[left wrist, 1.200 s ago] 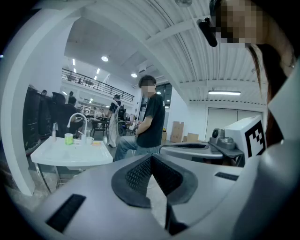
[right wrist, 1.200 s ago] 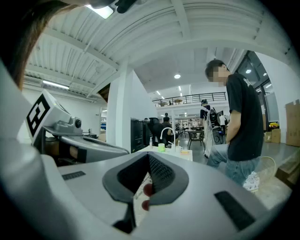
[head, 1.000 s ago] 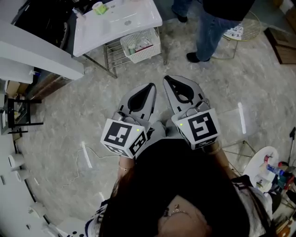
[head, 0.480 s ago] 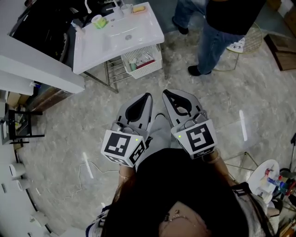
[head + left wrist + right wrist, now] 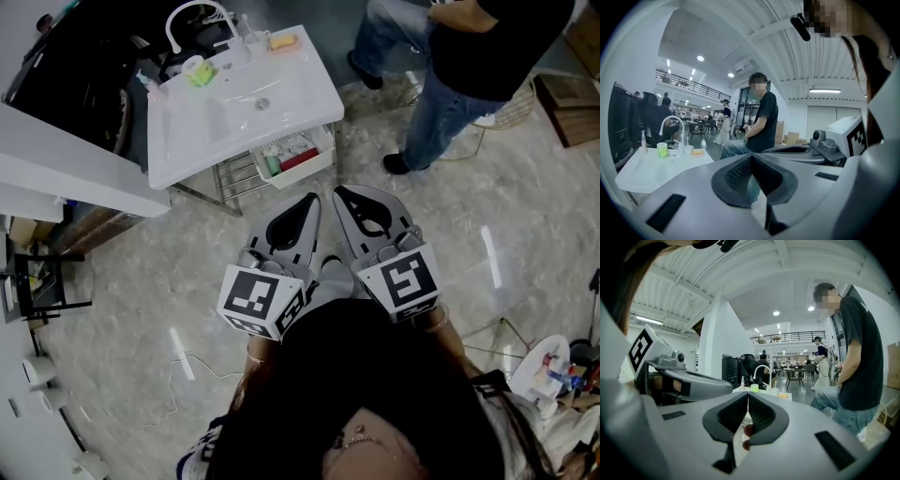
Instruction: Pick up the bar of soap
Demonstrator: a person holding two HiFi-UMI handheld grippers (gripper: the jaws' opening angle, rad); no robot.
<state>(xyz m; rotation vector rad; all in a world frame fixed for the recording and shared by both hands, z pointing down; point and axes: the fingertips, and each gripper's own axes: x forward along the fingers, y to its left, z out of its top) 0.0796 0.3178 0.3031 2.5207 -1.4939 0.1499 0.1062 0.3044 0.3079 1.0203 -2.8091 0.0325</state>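
The bar of soap [image 5: 282,41] is a small yellow block on the far right corner of the white sink [image 5: 234,112], beside the arched faucet [image 5: 192,14]. It also shows as a yellow bar [image 5: 697,151] in the left gripper view and as a faint one [image 5: 783,395] in the right gripper view. My left gripper [image 5: 309,199] and right gripper [image 5: 342,192] are side by side over the floor, well short of the sink's near edge. Both have their jaws closed together with nothing between them.
A green cup [image 5: 198,71] and a white cup stand near the faucet. A white basket [image 5: 295,155] of items hangs under the sink on a metal frame. A person in jeans [image 5: 450,84] stands right of the sink. A cable [image 5: 178,361] lies on the floor.
Both grippers have moved forward over the floor toward the sink. The sink now sits lower and fuller in the head view, and the soap and faucet have come into sight.
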